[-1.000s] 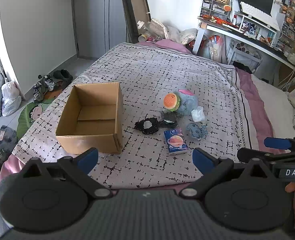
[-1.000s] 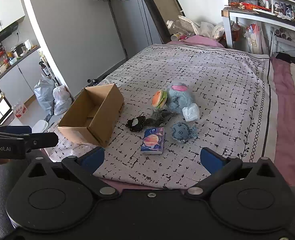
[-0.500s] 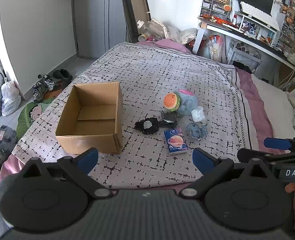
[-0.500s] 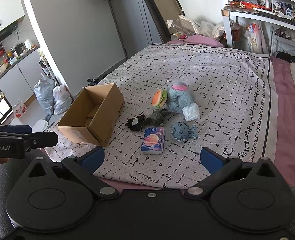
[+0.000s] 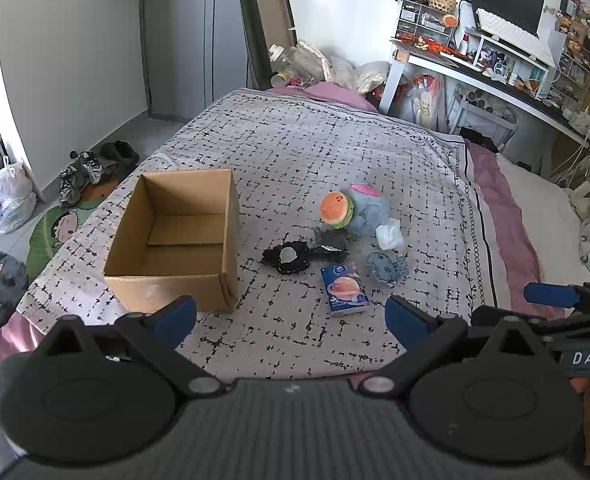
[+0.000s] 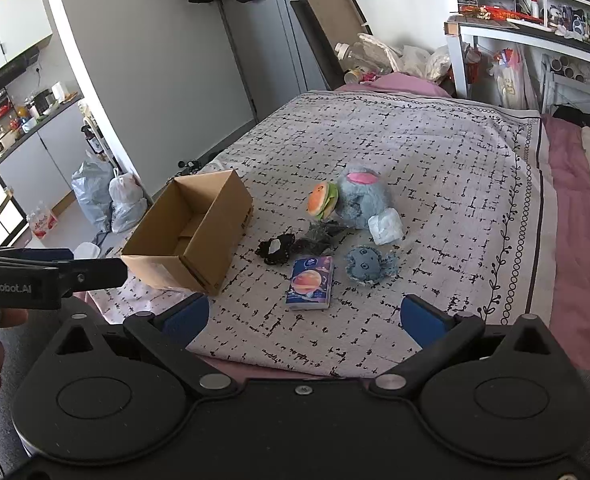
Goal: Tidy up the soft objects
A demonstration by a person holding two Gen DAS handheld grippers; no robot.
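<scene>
Left gripper (image 5: 291,318): jaws spread wide, nothing between the blue fingertips (image 5: 177,314), pointing toward 12 o'clock. Right gripper (image 6: 305,318): jaws likewise spread wide and empty, blue fingertips (image 6: 421,316) toward 12 o'clock. Each gripper appears at the other's side, at 3 and 9 o'clock.
</scene>
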